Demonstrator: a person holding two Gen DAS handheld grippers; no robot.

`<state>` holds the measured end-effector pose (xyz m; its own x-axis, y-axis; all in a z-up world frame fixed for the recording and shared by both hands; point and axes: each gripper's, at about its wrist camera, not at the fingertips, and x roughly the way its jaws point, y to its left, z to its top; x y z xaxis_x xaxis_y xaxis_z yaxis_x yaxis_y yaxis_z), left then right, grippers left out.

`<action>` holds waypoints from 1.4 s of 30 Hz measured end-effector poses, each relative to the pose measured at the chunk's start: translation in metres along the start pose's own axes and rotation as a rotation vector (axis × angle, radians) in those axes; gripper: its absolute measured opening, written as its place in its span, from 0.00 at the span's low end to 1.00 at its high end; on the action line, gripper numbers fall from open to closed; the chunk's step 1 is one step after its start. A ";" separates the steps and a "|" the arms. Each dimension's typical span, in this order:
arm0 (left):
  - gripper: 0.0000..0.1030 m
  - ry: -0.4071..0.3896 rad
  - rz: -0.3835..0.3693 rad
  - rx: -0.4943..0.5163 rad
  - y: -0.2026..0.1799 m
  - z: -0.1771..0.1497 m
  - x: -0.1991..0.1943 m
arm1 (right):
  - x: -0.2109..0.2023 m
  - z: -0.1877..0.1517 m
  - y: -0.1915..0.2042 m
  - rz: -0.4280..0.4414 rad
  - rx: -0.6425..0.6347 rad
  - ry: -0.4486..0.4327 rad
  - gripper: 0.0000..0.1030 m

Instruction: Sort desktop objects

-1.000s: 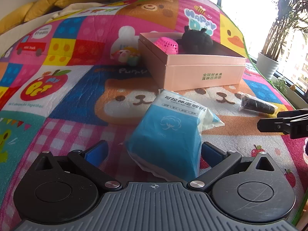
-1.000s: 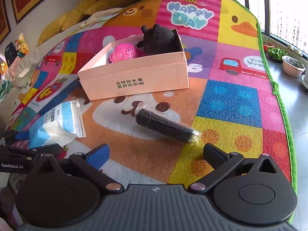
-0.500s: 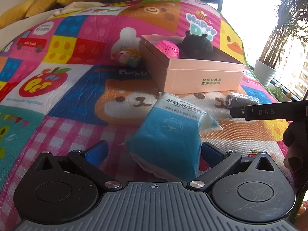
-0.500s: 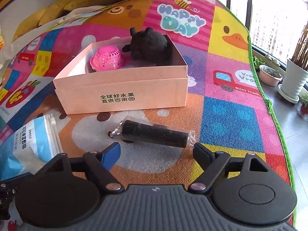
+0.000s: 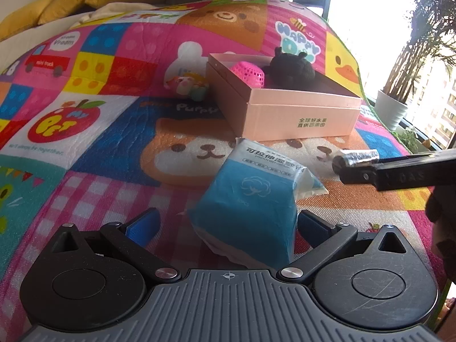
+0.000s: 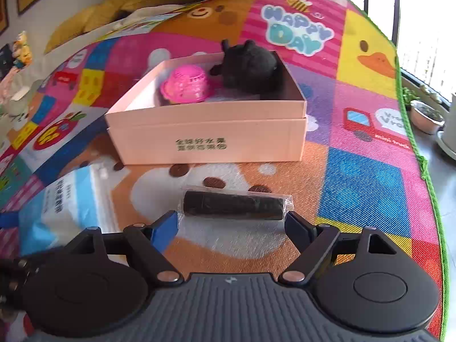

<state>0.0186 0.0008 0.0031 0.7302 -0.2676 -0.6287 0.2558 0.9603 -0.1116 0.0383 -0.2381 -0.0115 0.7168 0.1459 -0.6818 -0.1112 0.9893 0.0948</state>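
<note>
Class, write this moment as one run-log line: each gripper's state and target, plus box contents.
left gripper: open around blue pack | right gripper: open at black roll | pink box: pink basket, black plush

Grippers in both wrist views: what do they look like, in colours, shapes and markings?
Both match: the left gripper and right gripper have a ribbed grey body, two round black discs, black linkage arms with silver pivots, and blue fingertip pads. No cables or sleeves show.

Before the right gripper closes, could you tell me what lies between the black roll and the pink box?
Nothing: in the right wrist view, only bare play mat separates the wrapped black roll from the pink box.
</note>
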 end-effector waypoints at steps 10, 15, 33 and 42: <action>1.00 0.031 -0.145 0.052 -0.020 -0.004 -0.008 | -0.060 -0.045 0.005 0.079 -0.202 -0.083 0.94; 1.00 0.017 -0.219 0.170 -0.045 -0.007 -0.022 | -0.055 -0.042 -0.004 0.075 -0.127 -0.098 1.00; 1.00 0.006 -0.063 0.161 -0.060 0.031 0.021 | -0.038 -0.051 -0.007 0.045 -0.111 -0.047 1.00; 0.69 0.021 -0.038 0.177 -0.065 0.029 0.026 | -0.037 -0.051 -0.005 0.034 -0.127 -0.043 1.00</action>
<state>0.0392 -0.0710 0.0161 0.7048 -0.2996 -0.6431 0.3918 0.9200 0.0008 -0.0229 -0.2491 -0.0233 0.7394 0.1826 -0.6480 -0.2205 0.9751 0.0231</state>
